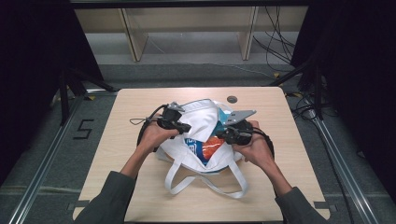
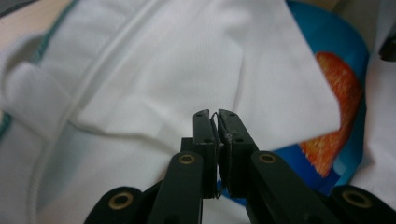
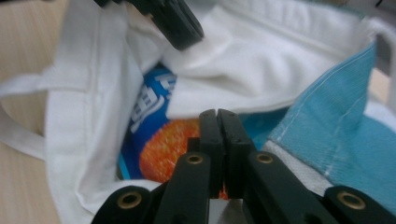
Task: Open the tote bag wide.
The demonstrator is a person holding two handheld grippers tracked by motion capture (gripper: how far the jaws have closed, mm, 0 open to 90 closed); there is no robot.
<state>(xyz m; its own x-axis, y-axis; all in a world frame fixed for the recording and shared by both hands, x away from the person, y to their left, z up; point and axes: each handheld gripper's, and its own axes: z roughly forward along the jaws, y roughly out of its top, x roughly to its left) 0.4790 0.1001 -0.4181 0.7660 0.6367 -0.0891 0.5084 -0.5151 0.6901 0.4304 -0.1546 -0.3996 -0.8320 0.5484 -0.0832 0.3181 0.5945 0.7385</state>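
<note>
White tote bag (image 1: pixel 196 140) — between claws | left claw (image 2: pixel 215 122) pinching its fabric | right claw (image 3: pixel 218 122) closed — grip unclear

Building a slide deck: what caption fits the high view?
Two hand-held grippers, left gripper and right gripper, at the mouth of a white tote bag holding a blue-and-orange snack packet.

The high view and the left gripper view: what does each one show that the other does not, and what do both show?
High view alone: the wooden table, the bag's handles, both hands, the right gripper and the shelves behind. Left gripper view alone: the left gripper, its jaws closed on a thin edge of white cloth, seen from close. Both: the white bag and the blue and orange packet inside it.
</note>
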